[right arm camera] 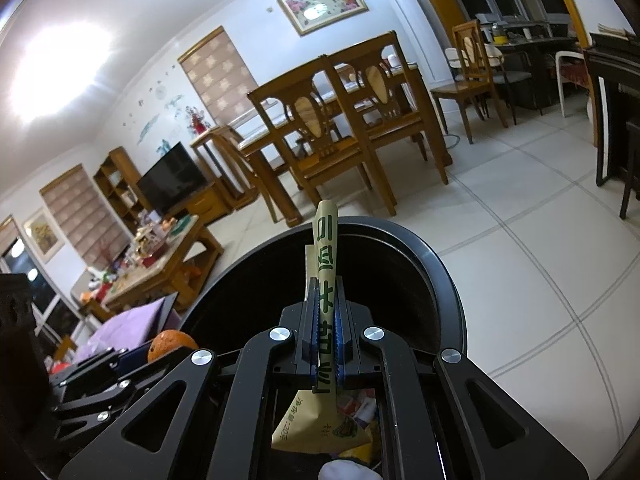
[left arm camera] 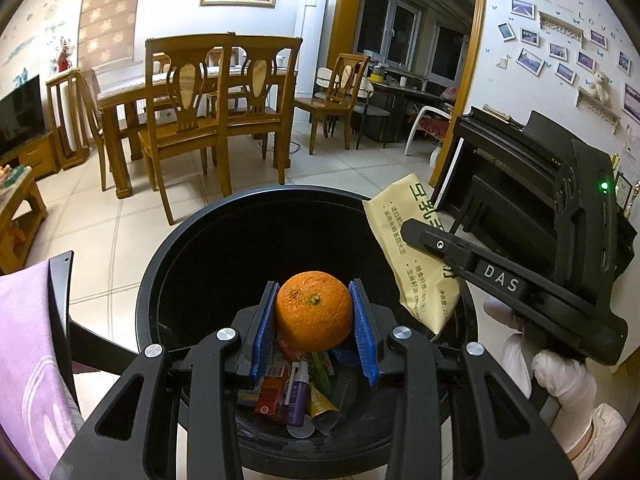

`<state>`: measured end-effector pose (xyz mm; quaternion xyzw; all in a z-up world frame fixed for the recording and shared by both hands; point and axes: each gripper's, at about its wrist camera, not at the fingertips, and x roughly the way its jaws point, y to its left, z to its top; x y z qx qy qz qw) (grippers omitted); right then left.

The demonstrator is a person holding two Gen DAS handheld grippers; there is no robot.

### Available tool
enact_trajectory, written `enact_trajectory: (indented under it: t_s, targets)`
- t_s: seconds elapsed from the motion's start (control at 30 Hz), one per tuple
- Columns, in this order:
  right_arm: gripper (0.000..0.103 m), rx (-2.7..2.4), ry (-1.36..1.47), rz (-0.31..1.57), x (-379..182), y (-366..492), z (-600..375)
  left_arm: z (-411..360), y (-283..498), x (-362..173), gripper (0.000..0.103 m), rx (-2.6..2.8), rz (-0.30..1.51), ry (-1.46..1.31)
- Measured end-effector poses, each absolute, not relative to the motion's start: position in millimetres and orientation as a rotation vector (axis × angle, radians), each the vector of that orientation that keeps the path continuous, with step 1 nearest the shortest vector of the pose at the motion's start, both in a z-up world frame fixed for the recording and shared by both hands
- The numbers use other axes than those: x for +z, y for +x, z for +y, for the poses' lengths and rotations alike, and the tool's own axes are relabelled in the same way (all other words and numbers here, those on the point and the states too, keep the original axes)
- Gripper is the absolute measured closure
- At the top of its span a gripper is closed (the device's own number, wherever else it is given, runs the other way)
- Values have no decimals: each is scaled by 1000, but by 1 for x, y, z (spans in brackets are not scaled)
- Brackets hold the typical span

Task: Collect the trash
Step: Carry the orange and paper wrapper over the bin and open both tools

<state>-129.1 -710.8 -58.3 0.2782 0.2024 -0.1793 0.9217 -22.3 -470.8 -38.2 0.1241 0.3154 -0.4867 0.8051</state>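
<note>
My left gripper is shut on an orange, its blue pads pressing both sides, and it hangs over the open black trash bin. Several wrappers and small cartons lie at the bin's bottom. My right gripper is shut on a flat yellow packet with green print, held edge-on above the same bin. In the left wrist view that packet hangs over the bin's right rim, pinched by the right gripper. The orange shows at the lower left of the right wrist view.
A purple cloth lies over a black chair at the left. Wooden dining chairs and a table stand beyond the bin on the tiled floor. A black piano is at the right; a cluttered coffee table at the left.
</note>
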Motion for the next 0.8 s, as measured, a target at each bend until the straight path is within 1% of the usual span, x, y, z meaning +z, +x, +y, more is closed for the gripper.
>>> enact_trajectory:
  t_s: [0.13,0.23,0.27,0.3,0.33,0.37,0.43,0.5,0.57,0.63,0.67,0.7,0.73,0.8]
  targets:
    - [96,-367,572,417,-60,-128,-712,-471,-22,-39,67,-1039,675,266]
    - [89,-366,571,420,-59,-130,-710,-472,-22,-39,65,-1028,677,268]
    - [83,-367,571,421,-60,-129,-711,-471,-22,-39,65,-1024,678,266]
    - [74,-365,573,420,-60,-129,-712,-471,-23,-39,65,-1021,679,266]
    - [68,-363,574,420,-60,-130,-712,-471,-22,-38,64,-1019,679,265]
    - [60,-363,576,416,-58,-130,-704,-470,-23,-36,63,-1018,673,263]
    - [58,-361,576,406,-59,-133,-702,-467,-25,-32,57,-1013,654,260]
    - [58,-359,570,396,-59,-134,-700,-461,-29,-26,42,-999,616,260]
    - [58,-351,567,381,-55,-139,-698,-454,-34,-19,36,-991,582,254]
    - [53,-347,563,368,-52,-143,-695,-446,-36,-13,36,-987,561,245]
    - [48,-341,564,356,-50,-144,-692,-440,-37,-9,33,-982,550,240]
    - [44,-336,565,345,-48,-147,-691,-434,-38,-5,24,-971,535,236]
    - [42,-331,565,335,-47,-148,-688,-429,-39,-2,21,-960,521,233]
    - [41,-321,557,324,-42,-150,-681,-416,-40,6,21,-941,489,230]
